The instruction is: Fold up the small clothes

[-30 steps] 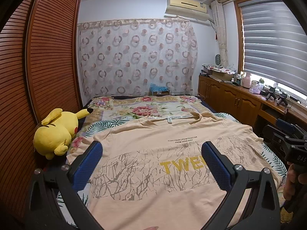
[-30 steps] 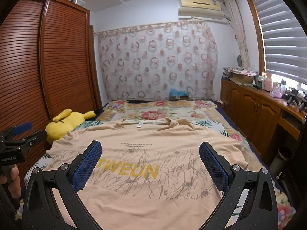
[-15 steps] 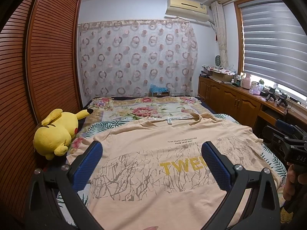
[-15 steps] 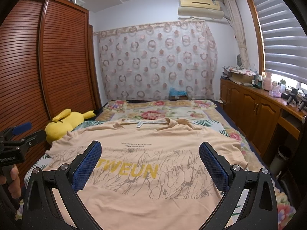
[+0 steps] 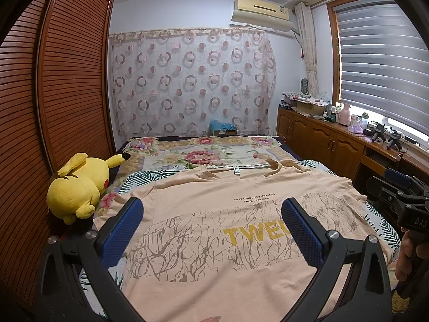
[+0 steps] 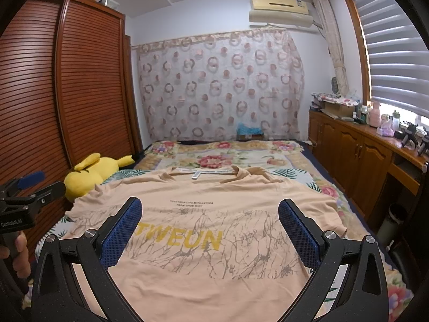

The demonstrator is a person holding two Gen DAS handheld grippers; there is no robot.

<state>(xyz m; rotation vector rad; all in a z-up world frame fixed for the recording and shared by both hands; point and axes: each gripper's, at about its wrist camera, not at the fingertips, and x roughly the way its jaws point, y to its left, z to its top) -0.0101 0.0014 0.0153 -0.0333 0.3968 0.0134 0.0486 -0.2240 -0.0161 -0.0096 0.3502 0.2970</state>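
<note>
A peach T-shirt (image 5: 214,214) lies spread flat, front up, across the foot end of the bed (image 5: 187,153), not yet folded. The left gripper (image 5: 211,225) and right gripper (image 6: 210,228) hover above it, fingers wide apart and empty; every fold remains.

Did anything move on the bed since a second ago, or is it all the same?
Nothing visibly changed. The peach T-shirt lies spread flat on the bed, the yellow plush toy sits at its left edge, and both the left tongs and the right tongs hang open above the shirt, holding nothing.
</note>
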